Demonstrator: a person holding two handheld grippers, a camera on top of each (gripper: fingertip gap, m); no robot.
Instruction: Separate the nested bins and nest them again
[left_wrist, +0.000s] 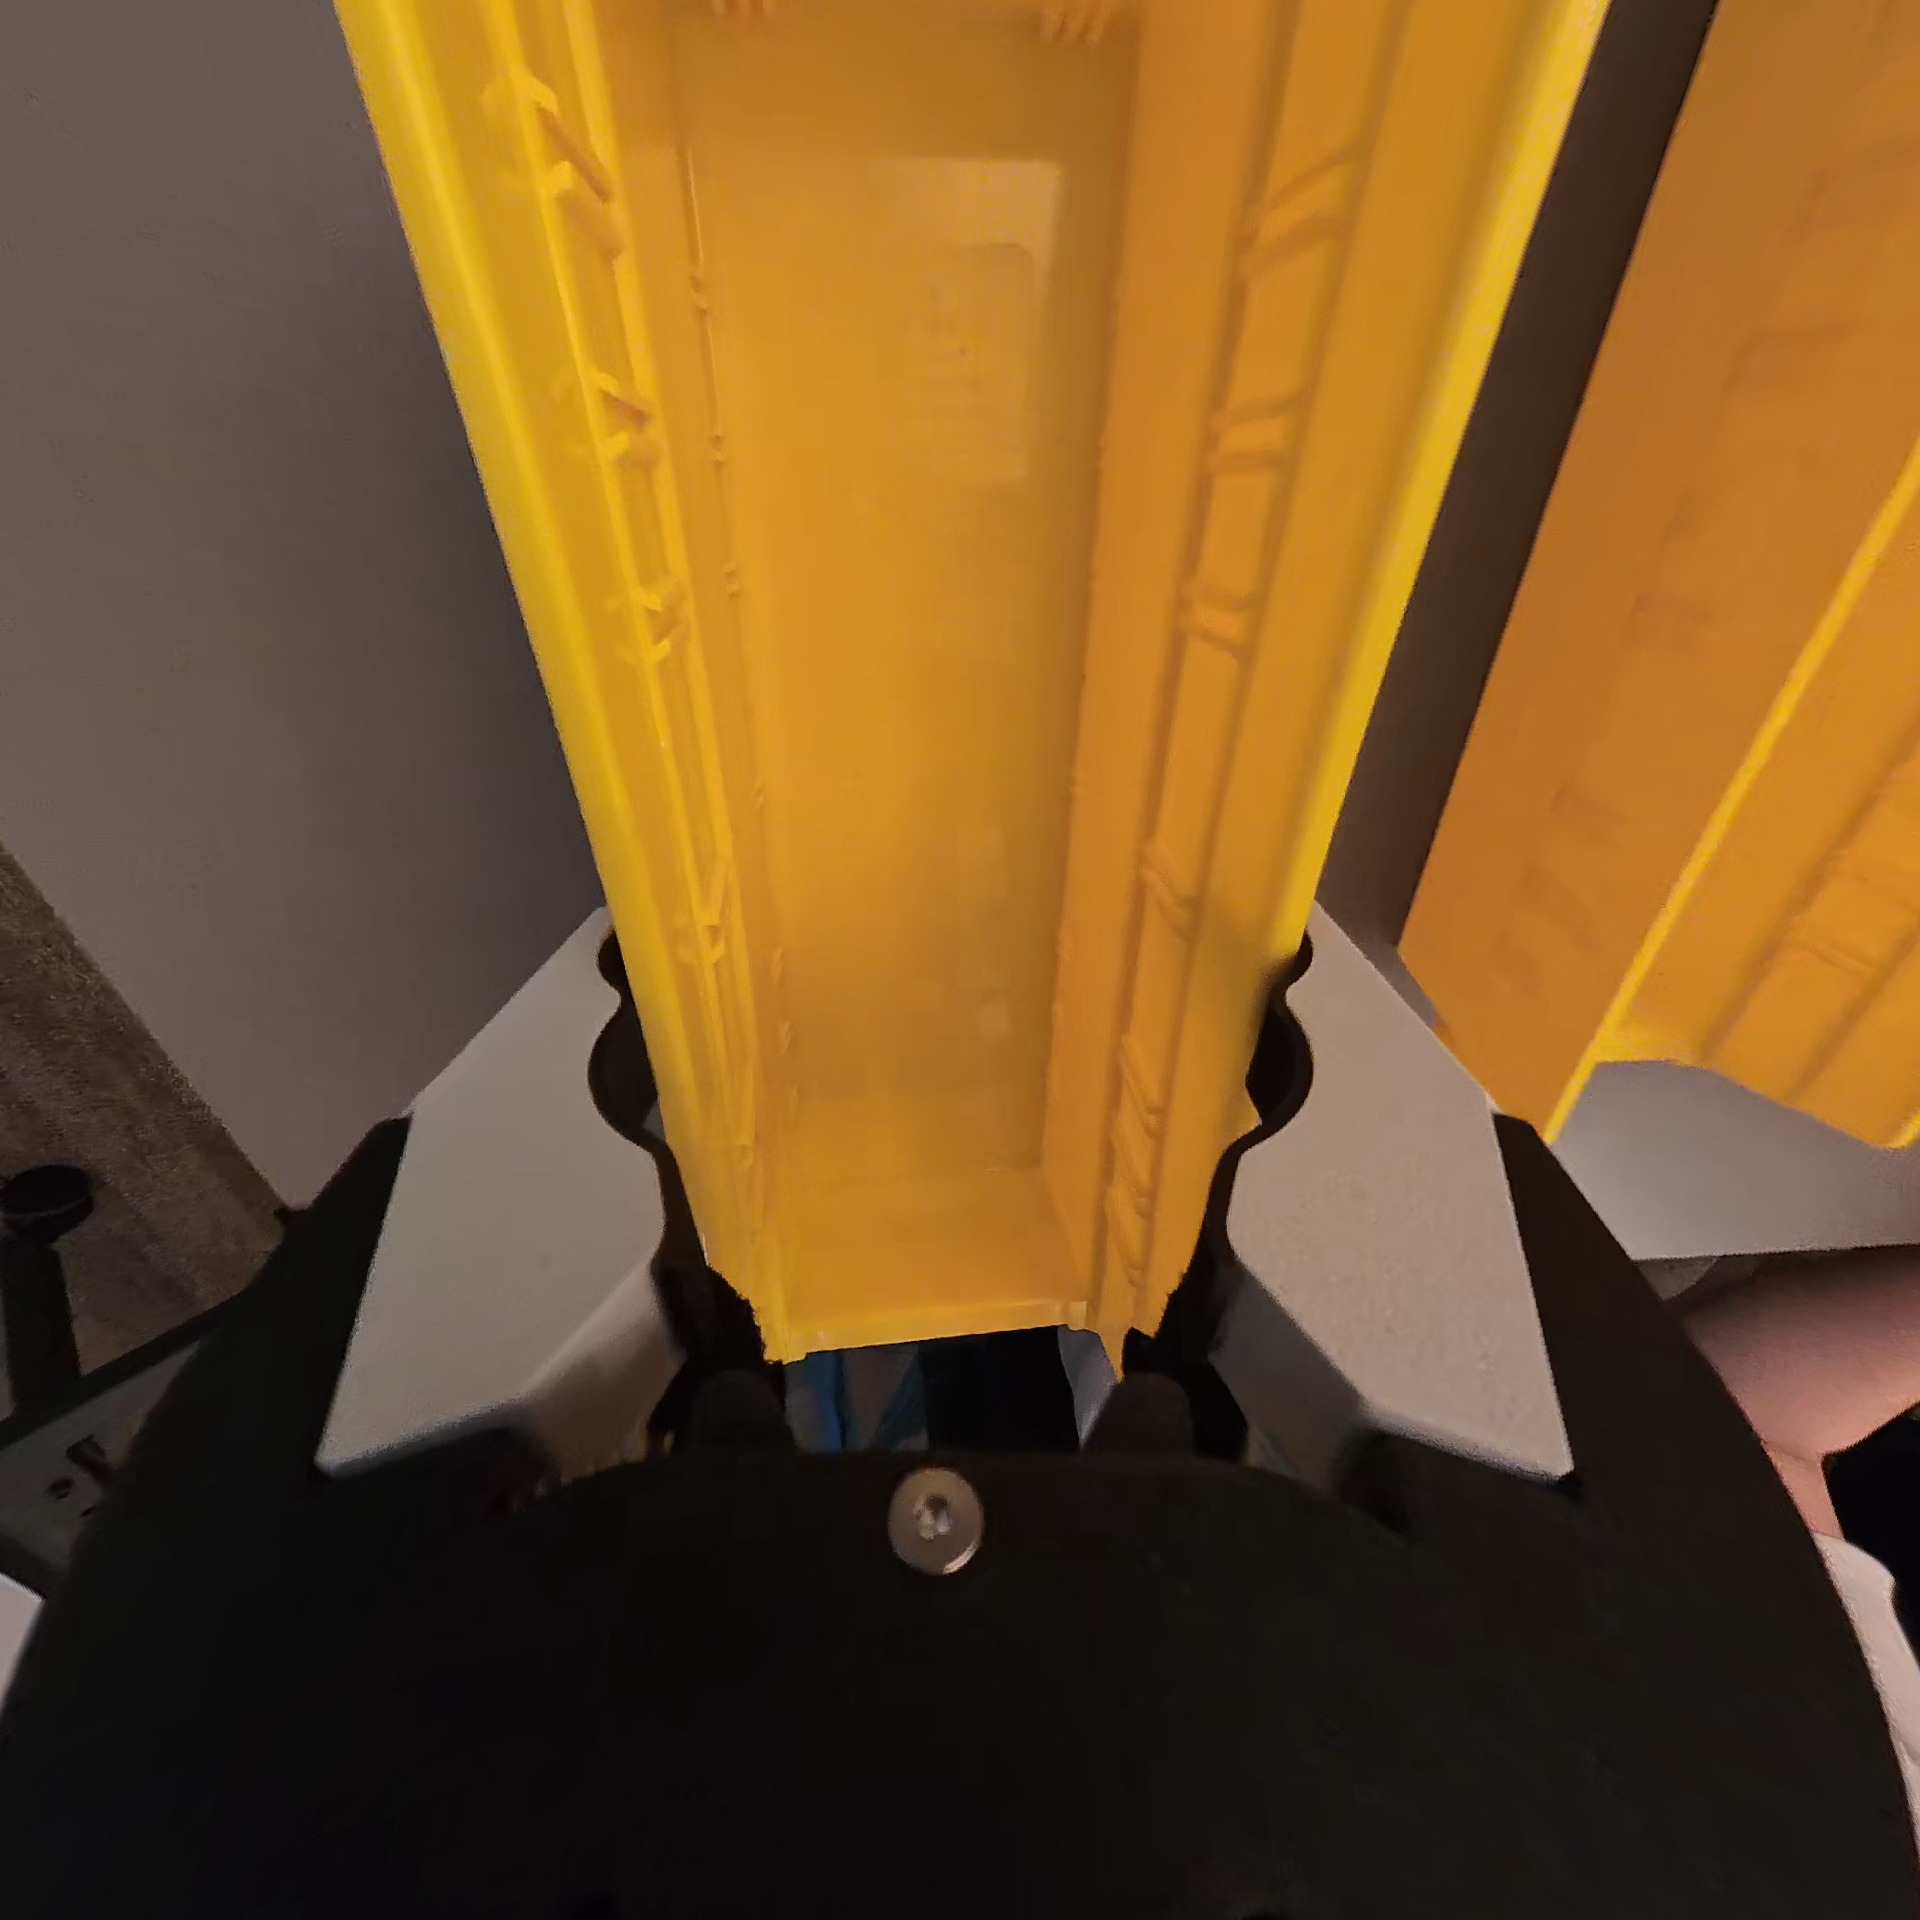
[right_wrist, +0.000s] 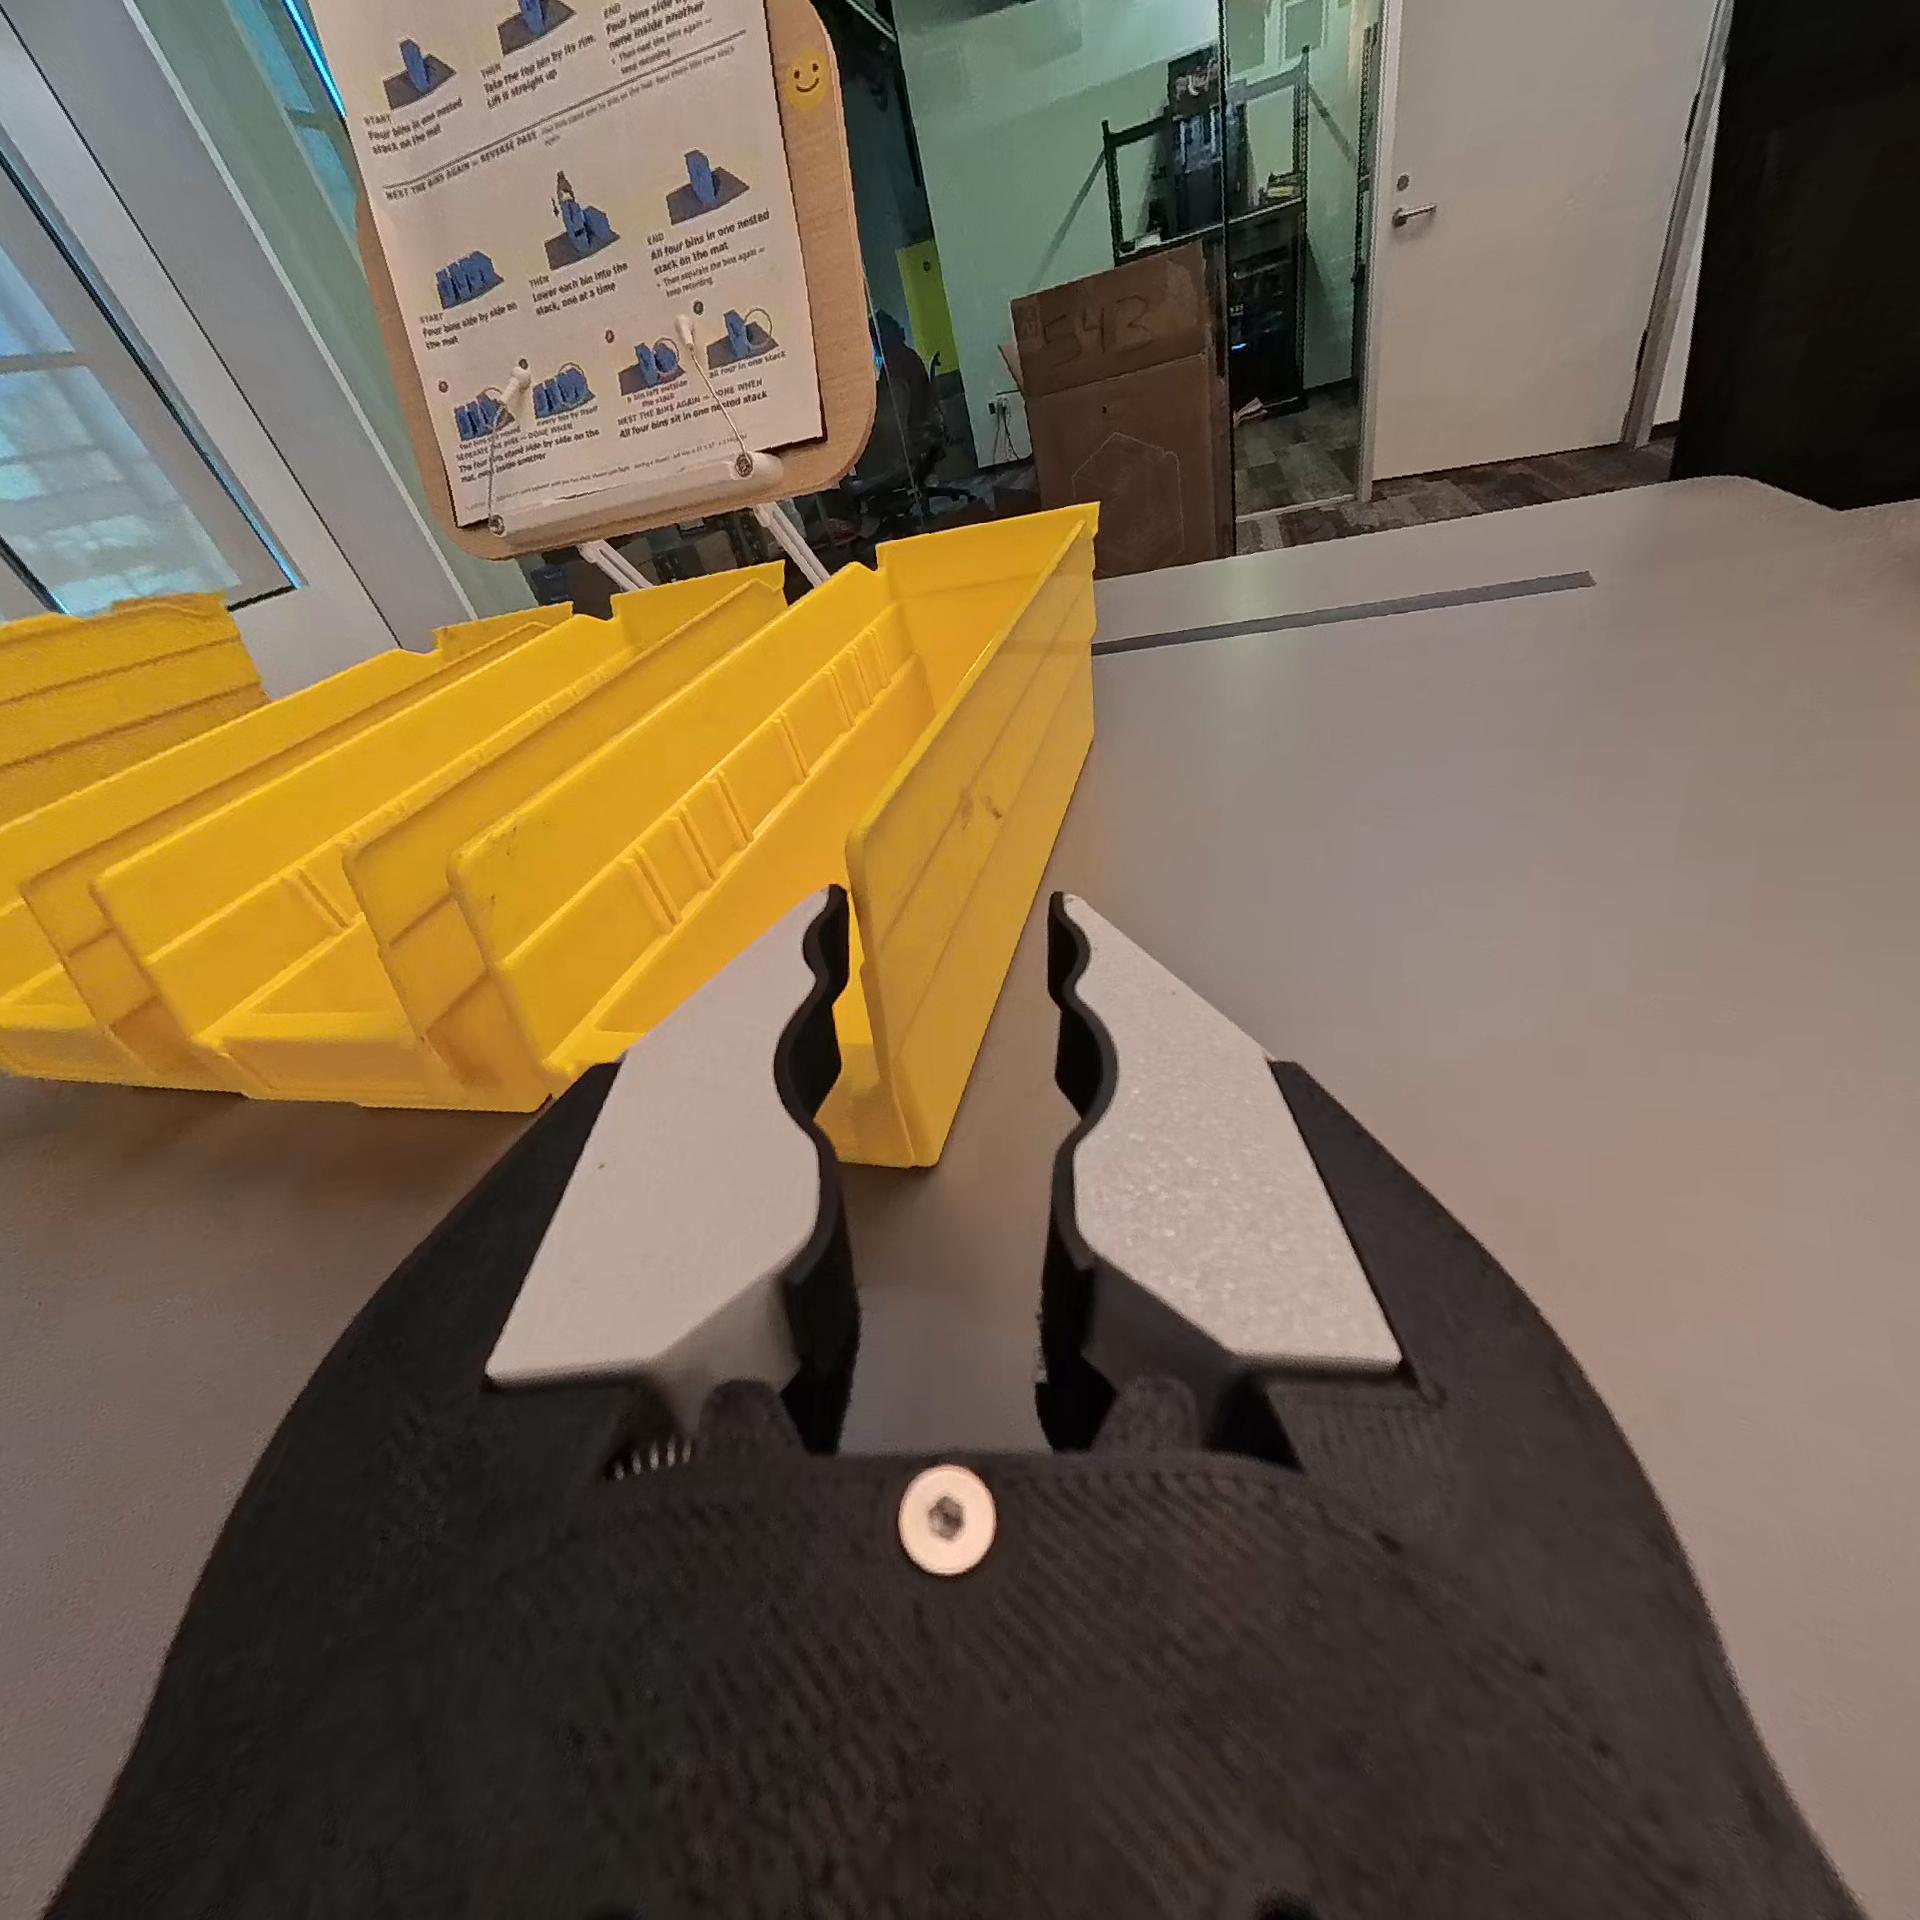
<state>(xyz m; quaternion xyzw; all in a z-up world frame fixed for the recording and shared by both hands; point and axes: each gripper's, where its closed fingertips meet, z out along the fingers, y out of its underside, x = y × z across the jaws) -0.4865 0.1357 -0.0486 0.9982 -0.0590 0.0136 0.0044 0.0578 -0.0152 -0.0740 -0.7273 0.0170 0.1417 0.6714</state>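
**Yellow bin clamped in left gripper as three more wait on the counter**

The left gripper (left_wrist: 951, 997) has its fingers (left_wrist: 1382, 1091) spread wide around a long yellow bin (left_wrist: 914, 644), the black wavy pads pressing on the bin's two outer side walls. The bin runs away from the camera toward 12 o'clock, its open inside and ribbed inner walls facing the lens, its near end sitting deep between the fingers. A second yellow bin (left_wrist: 1704, 644) shows at 2 o'clock in the same view, apart from the one in the grasp, with a grey wall behind both.

In the right wrist view, the right gripper (right_wrist: 945, 935) hovers low over the grey counter (right_wrist: 1455, 935) with its fingers (right_wrist: 1164, 1122) at a narrow gap and nothing pressed between them. Three yellow bins stand side by side on the counter from 9 to 12 o'clock; the nearest bin (right_wrist: 977, 831) has its side wall lined up just beyond the gap, not touched by either pad. Part of another yellow bin (right_wrist: 114, 675) shows at the left edge. An instruction sheet on a cardboard stand (right_wrist: 592, 260) rises behind the row at 11 o'clock, before glass partitions and a white door (right_wrist: 1507, 229).
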